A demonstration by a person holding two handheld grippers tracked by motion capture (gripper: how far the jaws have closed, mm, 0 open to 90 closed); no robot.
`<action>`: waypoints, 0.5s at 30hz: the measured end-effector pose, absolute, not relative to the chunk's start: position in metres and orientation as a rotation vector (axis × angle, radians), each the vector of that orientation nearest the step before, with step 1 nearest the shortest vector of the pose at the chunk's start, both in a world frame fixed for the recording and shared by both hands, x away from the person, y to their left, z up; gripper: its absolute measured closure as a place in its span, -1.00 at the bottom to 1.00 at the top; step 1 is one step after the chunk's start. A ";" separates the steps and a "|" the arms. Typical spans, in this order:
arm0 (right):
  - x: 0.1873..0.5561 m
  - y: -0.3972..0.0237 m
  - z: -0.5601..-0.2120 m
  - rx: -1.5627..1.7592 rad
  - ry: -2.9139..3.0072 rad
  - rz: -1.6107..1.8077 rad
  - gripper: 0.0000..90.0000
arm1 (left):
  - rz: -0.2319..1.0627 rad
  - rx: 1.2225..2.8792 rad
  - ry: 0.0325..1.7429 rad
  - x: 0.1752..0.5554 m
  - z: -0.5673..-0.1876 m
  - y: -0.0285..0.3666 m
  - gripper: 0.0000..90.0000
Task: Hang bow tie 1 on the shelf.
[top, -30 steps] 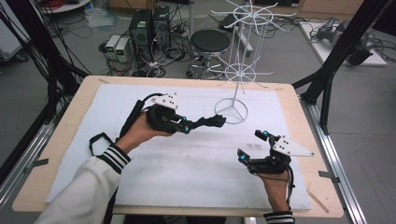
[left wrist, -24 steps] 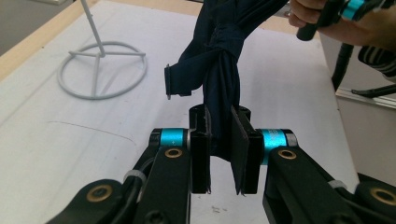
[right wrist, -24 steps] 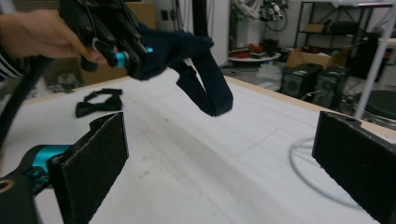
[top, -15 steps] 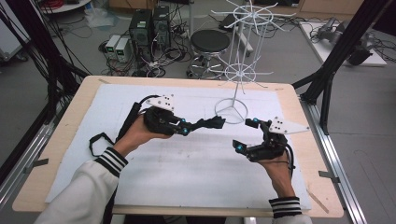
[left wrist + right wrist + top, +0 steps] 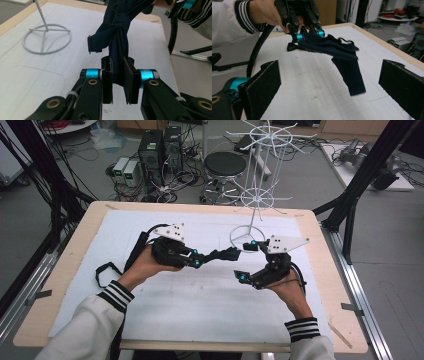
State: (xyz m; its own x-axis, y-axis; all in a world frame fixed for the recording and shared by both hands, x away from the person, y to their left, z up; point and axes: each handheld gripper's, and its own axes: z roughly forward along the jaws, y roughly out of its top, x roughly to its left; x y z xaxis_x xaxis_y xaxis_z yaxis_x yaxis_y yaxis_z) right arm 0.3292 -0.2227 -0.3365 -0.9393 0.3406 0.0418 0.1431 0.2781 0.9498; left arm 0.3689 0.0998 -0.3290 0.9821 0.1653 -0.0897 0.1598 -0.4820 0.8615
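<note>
My right gripper (image 5: 246, 261) sits nearest me, jaws spread wide w/ nothing between. Just beyond, my left gripper (image 5: 117, 75) is clamped on a dark navy cloth (image 5: 332, 47), which hangs off it above the white mat (image 5: 210, 310), approx mid-table. Farther back, wire rack (image 5: 260, 180) w/ ring base.

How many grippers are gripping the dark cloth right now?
1. The left gripper is shut on the dark cloth, holding it above the table. The right gripper is open, its jaws wide apart, not touching the cloth.
</note>
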 end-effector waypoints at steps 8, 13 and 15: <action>0.331 -0.209 -0.323 0.394 2.422 1.665 -0.67 | -0.014 2.080 0.223 0.367 -0.331 0.100 0.75; 0.330 -0.204 -0.316 0.334 2.424 1.631 -0.42 | -0.012 2.084 0.226 0.367 -0.331 0.101 0.75; 0.329 -0.203 -0.315 0.328 2.427 1.627 -0.39 | -0.017 2.080 0.223 0.367 -0.331 0.101 0.75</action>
State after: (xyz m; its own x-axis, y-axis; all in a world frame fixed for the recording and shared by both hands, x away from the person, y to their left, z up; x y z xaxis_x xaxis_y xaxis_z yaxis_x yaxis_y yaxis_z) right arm 0.3292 -0.2032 -0.3152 -0.9553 0.2926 -0.0429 0.0716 0.3695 0.9265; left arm 0.3672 0.1009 -0.3310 0.9828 0.1519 -0.1046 0.1659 -0.4808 0.8610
